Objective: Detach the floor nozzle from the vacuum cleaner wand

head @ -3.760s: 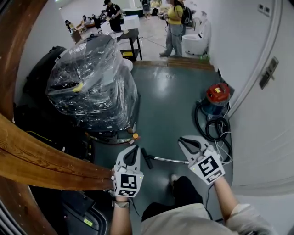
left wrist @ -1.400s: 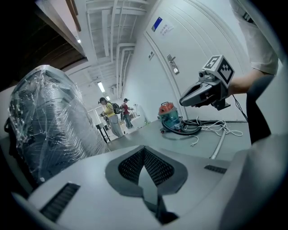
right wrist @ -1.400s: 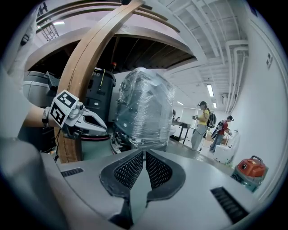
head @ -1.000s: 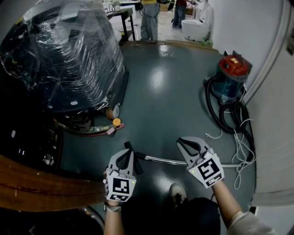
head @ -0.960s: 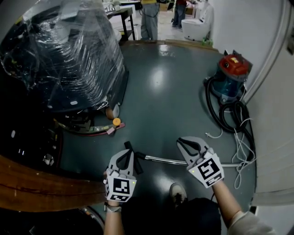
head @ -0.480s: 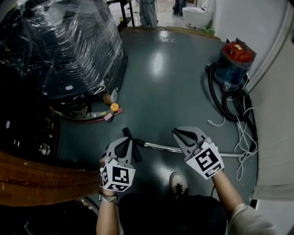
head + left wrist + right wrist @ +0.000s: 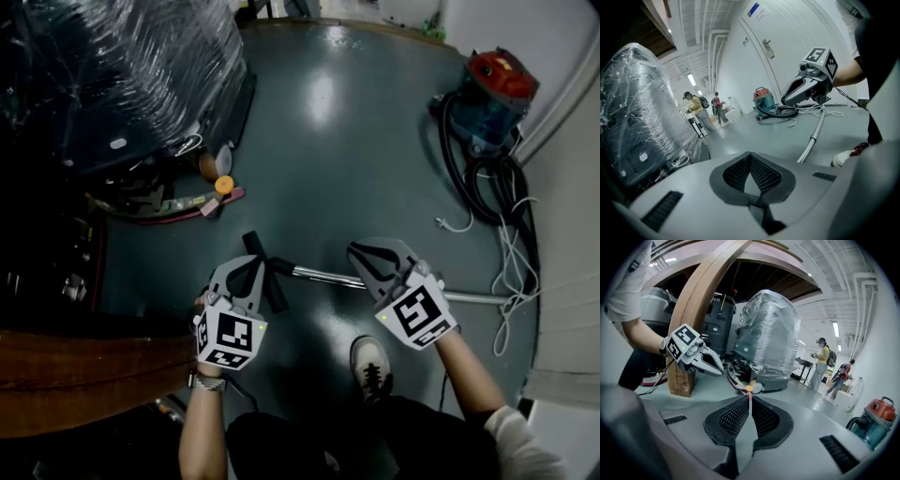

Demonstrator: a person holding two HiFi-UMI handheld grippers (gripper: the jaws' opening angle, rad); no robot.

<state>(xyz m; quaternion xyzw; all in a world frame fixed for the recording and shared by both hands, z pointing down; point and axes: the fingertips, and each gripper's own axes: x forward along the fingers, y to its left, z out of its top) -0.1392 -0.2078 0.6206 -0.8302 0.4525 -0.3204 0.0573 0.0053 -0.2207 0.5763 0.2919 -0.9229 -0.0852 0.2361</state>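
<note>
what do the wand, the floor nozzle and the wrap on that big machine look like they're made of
The wand looks like metal, polished silver: a bright sheen runs along the thin tube.
The floor nozzle is probably black plastic with a matte finish: dull, no glints.
The wrap is clear plastic film, glossy: crinkled, with white highlights, and the dark machine shows through.

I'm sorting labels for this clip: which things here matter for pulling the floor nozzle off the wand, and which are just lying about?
For the job: floor nozzle, metal wand, left claw, right claw.
Just lying about: red-lidded vacuum canister, plastic-wrapped machine, wooden beam.
</note>
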